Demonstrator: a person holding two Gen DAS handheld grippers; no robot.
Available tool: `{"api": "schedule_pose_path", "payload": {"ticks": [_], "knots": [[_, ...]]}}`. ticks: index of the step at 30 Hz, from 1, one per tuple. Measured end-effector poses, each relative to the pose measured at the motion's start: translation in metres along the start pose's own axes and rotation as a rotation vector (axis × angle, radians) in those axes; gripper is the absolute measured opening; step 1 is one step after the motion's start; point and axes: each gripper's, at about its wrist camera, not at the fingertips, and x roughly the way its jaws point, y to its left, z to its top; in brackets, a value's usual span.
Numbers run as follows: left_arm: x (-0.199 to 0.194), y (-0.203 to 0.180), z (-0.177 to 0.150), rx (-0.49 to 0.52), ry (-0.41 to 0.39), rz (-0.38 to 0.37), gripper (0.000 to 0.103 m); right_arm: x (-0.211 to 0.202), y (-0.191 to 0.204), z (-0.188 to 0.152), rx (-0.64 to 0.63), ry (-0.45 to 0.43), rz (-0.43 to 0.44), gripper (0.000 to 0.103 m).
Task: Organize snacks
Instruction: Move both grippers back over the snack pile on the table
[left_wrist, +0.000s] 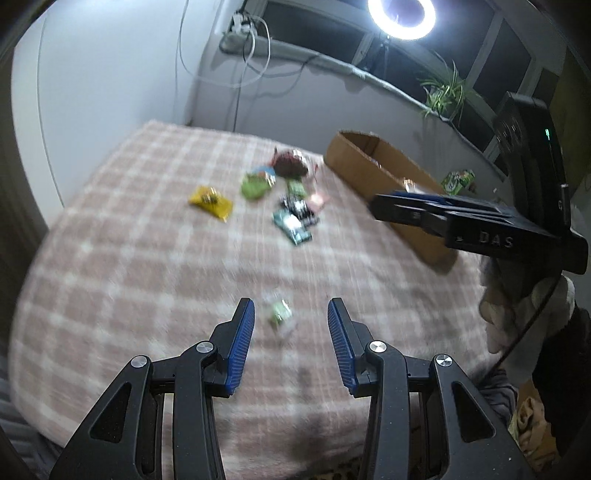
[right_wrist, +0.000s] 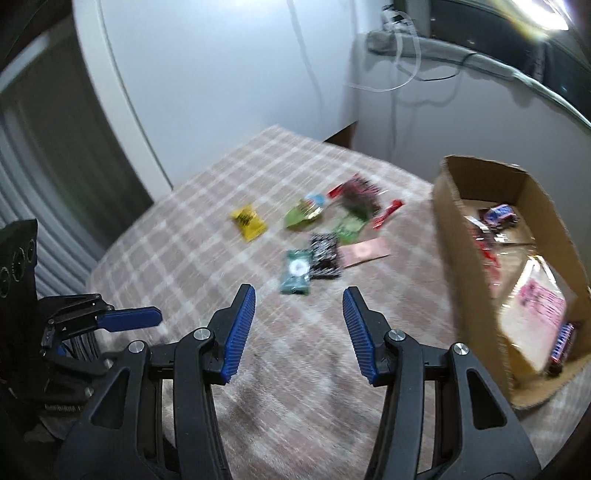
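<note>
Loose snack packets lie blurred on a pink checked blanket (left_wrist: 147, 258): a yellow packet (left_wrist: 210, 201), a green one (left_wrist: 255, 186), a dark red bag (left_wrist: 290, 164) and a teal packet (left_wrist: 293, 225). A small green-and-clear packet (left_wrist: 280, 315) lies on the blanket just beyond my left gripper (left_wrist: 290, 306), which is open and holds nothing. My right gripper (right_wrist: 299, 293) is open and empty too, hovering short of the teal packet (right_wrist: 295, 277) and a black packet (right_wrist: 325, 254). A cardboard box (right_wrist: 458, 240) at the right holds several snacks.
In the left wrist view the cardboard box (left_wrist: 362, 166) lies behind the right gripper (left_wrist: 406, 210), held by a hand in a pale glove (left_wrist: 517, 302). A green packet (left_wrist: 458, 181) sits beyond the box. White walls, cables and a ring light (left_wrist: 400, 16) stand behind.
</note>
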Motion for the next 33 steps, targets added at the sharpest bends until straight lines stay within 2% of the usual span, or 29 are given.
{"api": "schedule_pose_path", "payload": {"ticks": [8,12,20,26,29,31,33], "knots": [[0.022,0.004,-0.014,-0.059,0.035,-0.005,0.040,0.046,-0.002,0.003,0.035,0.095,0.032,0.051],[0.028,0.003,-0.015,-0.053,0.041,0.000,0.040,0.061,-0.005,0.008,0.055,0.118,0.053,0.043],[0.041,0.000,-0.010,-0.040,0.025,0.037,0.040,0.080,-0.004,0.019,0.046,0.116,0.024,0.043],[0.048,-0.004,-0.011,0.005,0.006,0.078,0.040,0.087,0.011,0.022,-0.029,0.111,-0.023,0.043],[0.048,-0.008,-0.016,0.038,-0.005,0.099,0.040,0.088,0.015,0.021,-0.064,0.108,-0.060,0.035],[0.048,-0.010,-0.018,0.048,-0.013,0.114,0.036,0.087,0.014,0.020,-0.078,0.106,-0.083,0.027],[0.048,-0.009,-0.020,0.059,-0.018,0.132,0.027,0.087,0.012,0.020,-0.076,0.107,-0.086,0.025]]}}
